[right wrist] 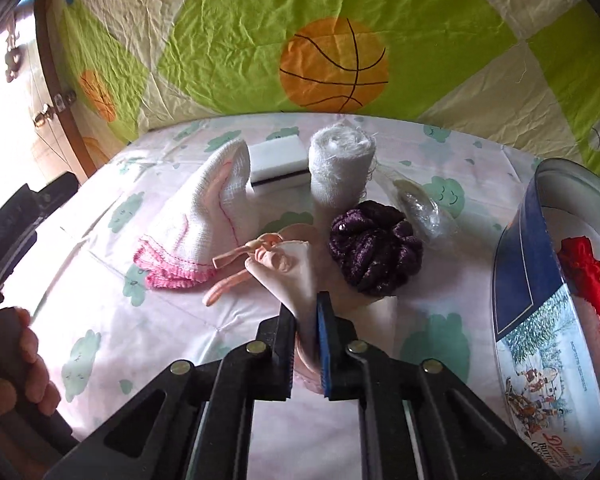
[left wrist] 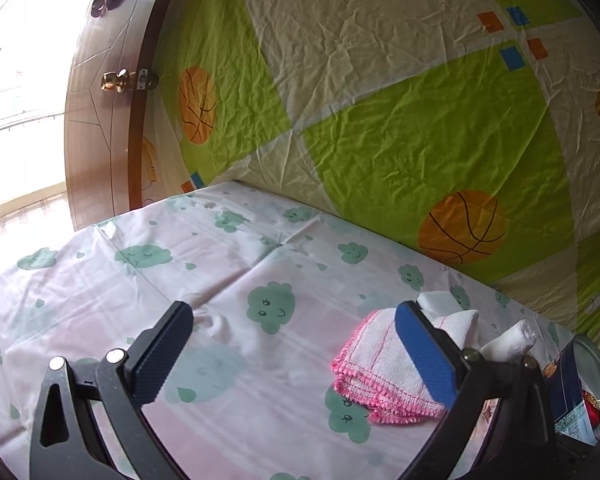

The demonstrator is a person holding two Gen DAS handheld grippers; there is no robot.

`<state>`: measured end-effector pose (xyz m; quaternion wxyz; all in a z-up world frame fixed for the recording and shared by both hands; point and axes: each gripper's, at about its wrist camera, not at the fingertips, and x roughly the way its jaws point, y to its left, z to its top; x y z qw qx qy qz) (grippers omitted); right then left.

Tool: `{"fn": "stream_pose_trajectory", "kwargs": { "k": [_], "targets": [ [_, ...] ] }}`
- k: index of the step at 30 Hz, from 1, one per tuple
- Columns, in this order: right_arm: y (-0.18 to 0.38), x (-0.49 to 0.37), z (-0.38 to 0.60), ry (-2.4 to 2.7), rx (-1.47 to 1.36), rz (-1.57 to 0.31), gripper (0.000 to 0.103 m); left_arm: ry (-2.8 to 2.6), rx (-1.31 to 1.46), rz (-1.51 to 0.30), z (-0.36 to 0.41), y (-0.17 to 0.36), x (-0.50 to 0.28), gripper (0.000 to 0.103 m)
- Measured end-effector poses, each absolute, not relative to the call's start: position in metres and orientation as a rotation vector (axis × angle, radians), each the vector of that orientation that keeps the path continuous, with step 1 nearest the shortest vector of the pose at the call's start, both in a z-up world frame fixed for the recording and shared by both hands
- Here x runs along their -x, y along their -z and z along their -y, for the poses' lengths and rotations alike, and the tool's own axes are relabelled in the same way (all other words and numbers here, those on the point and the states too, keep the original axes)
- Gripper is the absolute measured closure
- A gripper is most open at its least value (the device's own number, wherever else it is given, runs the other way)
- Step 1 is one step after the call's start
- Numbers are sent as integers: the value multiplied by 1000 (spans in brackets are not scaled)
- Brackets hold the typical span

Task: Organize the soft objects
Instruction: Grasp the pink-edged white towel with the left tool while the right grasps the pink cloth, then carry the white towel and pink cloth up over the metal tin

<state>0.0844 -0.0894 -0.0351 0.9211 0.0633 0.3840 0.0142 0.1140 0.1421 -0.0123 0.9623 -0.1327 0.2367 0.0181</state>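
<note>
Right gripper (right wrist: pixel 305 332) is clamped on the pink pouch (right wrist: pixel 296 276) at center frame, tin (right wrist: pixel 520 280) crowding the right edge. Left gripper (left wrist: pixel 296 356) hangs wide open over bare sheet (left wrist: pixel 100 300), folded cloth (left wrist: pixel 380 368) at lower right.

A table (left wrist: pixel 228 280) carries a pale pink cloth printed with green smiling clouds and small drops. Behind it hangs a creased sheet (left wrist: pixel 380 100) of lime-green and cream panels with orange basketballs and small blue and orange squares. To the left stands a brown wooden door (left wrist: pixel 100 128) with a brass knob (left wrist: pixel 114 80), bright daylight beside it.
</note>
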Motion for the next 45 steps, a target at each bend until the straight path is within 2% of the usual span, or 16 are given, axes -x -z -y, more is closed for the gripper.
{"fn": "stream_pose_trajectory", "kwargs": {
  "k": [11, 17, 23, 26, 27, 28, 29, 31, 34, 41, 45],
  "targets": [
    [-2, -27, 118, -3, -189, -492, 95, 62, 153, -467, -107, 7, -113, 1],
    [-24, -4, 116, 102, -114, -319, 95, 125, 105, -588, -60, 14, -136, 1],
    [-29, -1, 127, 145, -115, -287, 95, 145, 56, -681, -25, 24, -157, 3],
    [-29, -2, 134, 150, -136, -290, 95, 132, 54, -737, -20, 31, -168, 12],
    [-29, -2, 134, 154, -142, -289, 95, 131, 60, -755, -21, 33, -171, 19],
    [-29, -2, 136, 155, -146, -288, 95, 134, 75, -772, -23, 35, -173, 31],
    [-29, -2, 136, 156, -148, -288, 95, 145, 95, -787, -26, 38, -175, 38],
    [-29, -1, 137, 161, -151, -289, 95, 177, 144, -809, -32, 42, -179, 66],
    [-28, -1, 135, 169, -144, -289, 95, 219, 201, -780, -39, 40, -174, 83],
    [-27, 1, 136, 194, -137, -274, 95, 193, 195, -475, -46, 5, -122, 85],
    [-28, 5, 137, 226, -127, -249, 95, 168, 203, -420, -47, 0, -101, 85]
  ]
}}
